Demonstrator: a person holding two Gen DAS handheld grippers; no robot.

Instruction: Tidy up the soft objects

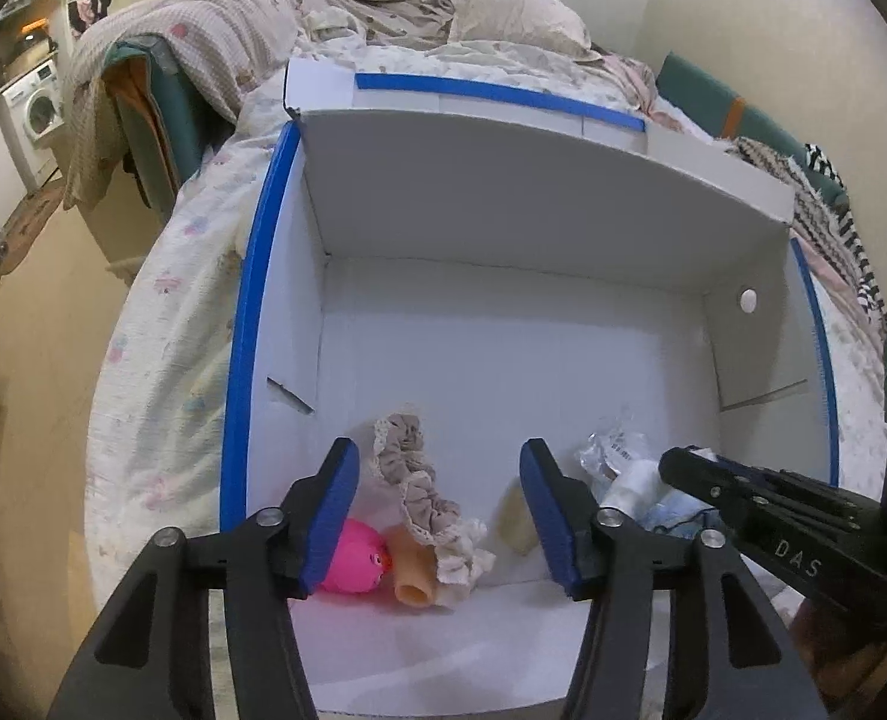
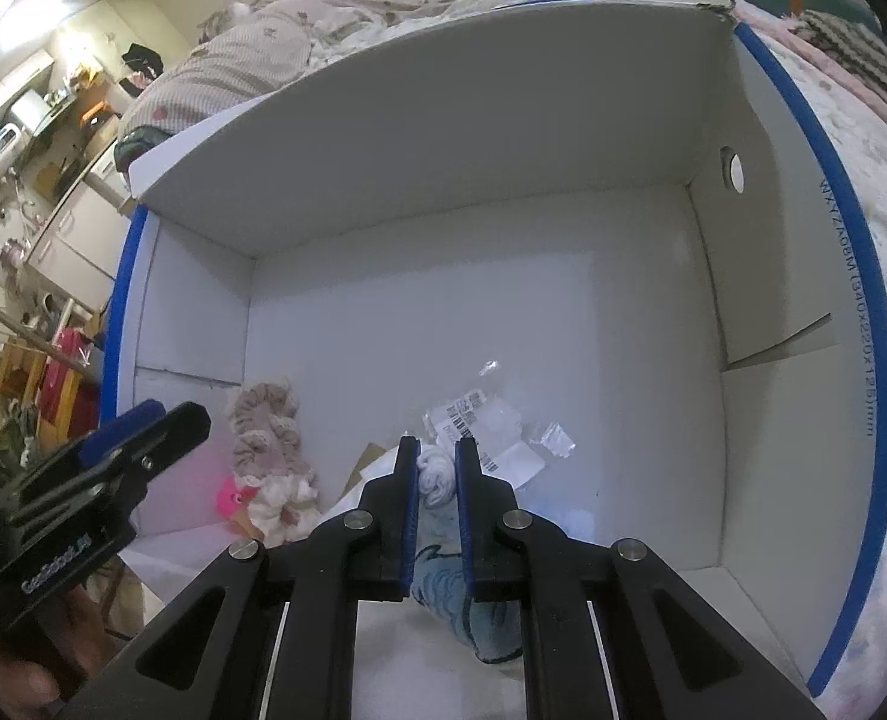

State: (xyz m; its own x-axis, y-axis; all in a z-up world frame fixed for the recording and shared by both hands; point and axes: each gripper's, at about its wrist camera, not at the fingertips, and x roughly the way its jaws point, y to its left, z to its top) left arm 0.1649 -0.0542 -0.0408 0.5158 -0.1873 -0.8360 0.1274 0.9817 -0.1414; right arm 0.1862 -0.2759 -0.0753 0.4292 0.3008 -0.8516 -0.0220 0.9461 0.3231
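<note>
A white cardboard box (image 1: 251,324) with a blue-taped rim lies open on a bed. In its near left corner are a beige lace scrunchie (image 1: 419,480), a pink toy duck (image 1: 353,558) and a peach tube (image 1: 410,570). My left gripper (image 1: 440,462) hangs open above the scrunchie with nothing touching its pads. To the right lie a labelled clear plastic bag (image 2: 491,426) and a light blue cloth (image 2: 443,588). My right gripper (image 2: 437,450) has its jaws a narrow gap apart. A white knotted cloth (image 2: 434,474) fills that gap and touches both pads.
The box's far flap (image 1: 533,192) stands up and leans inward. A floral bedcover (image 1: 161,360) surrounds the box, with crumpled blankets and a pillow (image 1: 515,12) behind. A striped cloth (image 1: 833,228) lies at the right. A washing machine (image 1: 38,102) stands far left.
</note>
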